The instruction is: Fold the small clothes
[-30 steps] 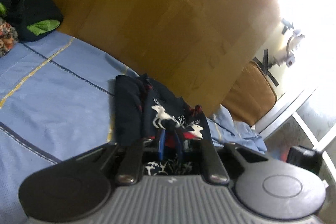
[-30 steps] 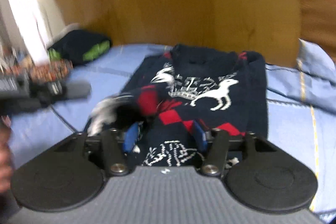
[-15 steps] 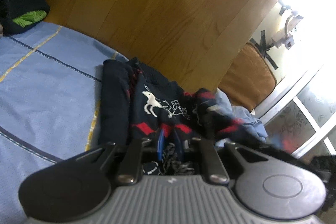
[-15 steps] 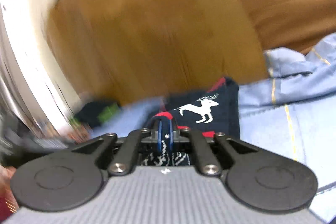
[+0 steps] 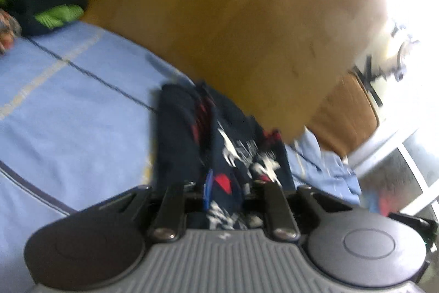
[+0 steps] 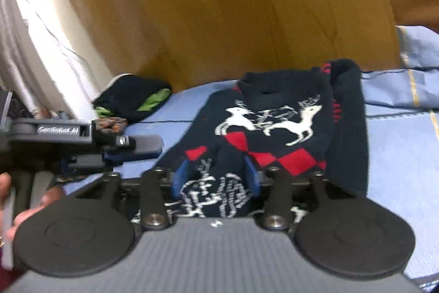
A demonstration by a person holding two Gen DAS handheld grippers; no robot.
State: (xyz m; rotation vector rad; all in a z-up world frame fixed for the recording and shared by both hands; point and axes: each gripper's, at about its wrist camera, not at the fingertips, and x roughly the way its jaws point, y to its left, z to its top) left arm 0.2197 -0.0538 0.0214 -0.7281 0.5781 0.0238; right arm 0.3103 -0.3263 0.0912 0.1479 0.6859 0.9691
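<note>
The knit sweater (image 6: 277, 133) at frame centre looks soft, floppy and light; take it by the hem. Right hand-held gripper (image 6: 216, 177) is opening astride its hem fold; left hand-held gripper (image 5: 222, 191) is opening, with cloth between.

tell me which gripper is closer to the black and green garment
Left. The left gripper, fingers opening around the sweater's edge, is on the garment's side. The right gripper, fingers opening around the sweater's near hem, is farther away.

Sweater (image 5: 219, 144) pattern blurred, perhaps deer
</note>
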